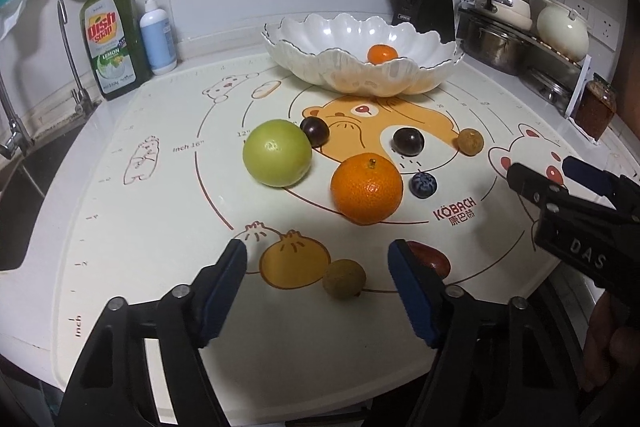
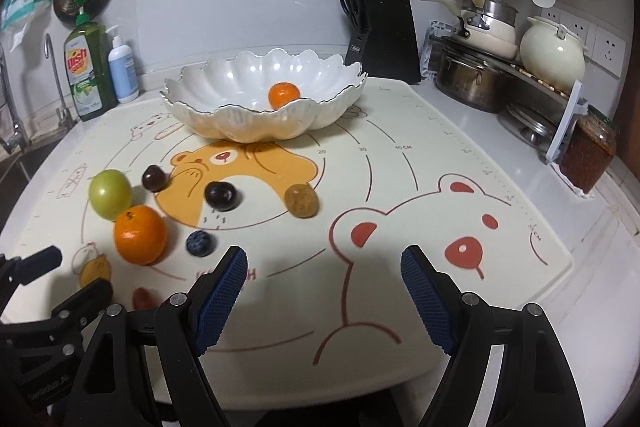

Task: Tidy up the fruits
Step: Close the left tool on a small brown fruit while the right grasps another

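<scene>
Nearest in my left view, my left fingers [image 1: 318, 287] stand apart and grip nothing, with a small brown-green fruit [image 1: 344, 277] lying on the mat [image 1: 160, 227] between them, untouched; a dark red fruit [image 1: 432, 259] peeks from behind the right-hand finger. I judge this the pick step: the next move calls for lowering and closing gently on that small round fruit, which may roll. At twelve o'clock sit the orange [image 1: 367, 188] and the green fruit [image 1: 277, 152], and beyond them the white bowl [image 1: 320, 67], one small orange [image 1: 383, 53] already inside. My right gripper [image 1: 540, 179] shows at three o'clock, clear of the fruit. In my right view, my right fingers [image 2: 324, 297] are open and empty over bare mat, its near edge just below. The blueberry [image 2: 199, 243] lies at eleven o'clock, a yellow-brown fruit [image 2: 301, 201] at twelve, with an open path to the bowl.
</scene>
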`<state>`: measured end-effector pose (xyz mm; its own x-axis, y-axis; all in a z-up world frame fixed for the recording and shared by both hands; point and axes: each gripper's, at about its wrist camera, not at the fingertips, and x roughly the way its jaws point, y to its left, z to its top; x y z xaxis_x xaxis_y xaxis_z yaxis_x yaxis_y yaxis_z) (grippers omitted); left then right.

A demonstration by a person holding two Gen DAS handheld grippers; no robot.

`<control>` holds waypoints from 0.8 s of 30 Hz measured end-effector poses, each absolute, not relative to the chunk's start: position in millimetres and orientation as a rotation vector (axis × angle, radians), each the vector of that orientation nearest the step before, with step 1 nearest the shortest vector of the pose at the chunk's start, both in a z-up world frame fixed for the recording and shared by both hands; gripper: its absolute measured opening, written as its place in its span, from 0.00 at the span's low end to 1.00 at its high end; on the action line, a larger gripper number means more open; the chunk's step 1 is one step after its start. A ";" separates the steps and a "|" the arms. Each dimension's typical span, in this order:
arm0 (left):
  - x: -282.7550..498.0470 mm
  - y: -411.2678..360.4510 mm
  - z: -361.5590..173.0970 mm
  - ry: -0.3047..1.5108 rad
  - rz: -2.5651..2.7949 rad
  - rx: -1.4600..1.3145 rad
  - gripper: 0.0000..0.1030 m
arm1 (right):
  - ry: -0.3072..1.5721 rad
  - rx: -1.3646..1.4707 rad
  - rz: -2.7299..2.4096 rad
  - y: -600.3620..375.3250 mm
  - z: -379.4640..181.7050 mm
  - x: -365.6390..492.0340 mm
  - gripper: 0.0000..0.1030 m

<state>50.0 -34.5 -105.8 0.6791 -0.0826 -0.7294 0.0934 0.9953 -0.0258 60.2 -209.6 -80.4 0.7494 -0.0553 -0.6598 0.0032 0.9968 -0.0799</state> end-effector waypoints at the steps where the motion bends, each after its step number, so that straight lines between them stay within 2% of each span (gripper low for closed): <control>1: 51.3 -34.6 -107.6 0.820 -0.096 0.007 0.66 | 0.720 -0.075 -0.032 -209.9 -80.8 63.1 0.78; 14: 54.2 -46.2 -120.5 0.847 -0.075 -0.018 0.56 | 0.727 -0.073 -0.015 -213.5 -87.1 95.4 0.78; 16: 54.6 -49.7 -120.4 0.846 -0.054 -0.015 0.52 | 0.742 -0.072 -0.010 -214.5 -89.9 105.4 0.77; 18: 55.3 -51.8 -120.6 0.845 -0.032 -0.011 0.45 | 0.757 -0.075 -0.003 -213.7 -93.2 114.3 0.72; 22: 56.9 -52.7 -120.5 0.844 -0.001 -0.021 0.40 | 0.796 -0.081 0.013 -210.3 -101.4 128.8 0.64; 24: 58.4 -51.9 -120.0 0.846 0.008 -0.029 0.31 | 0.808 -0.081 0.025 -207.4 -105.7 134.3 0.62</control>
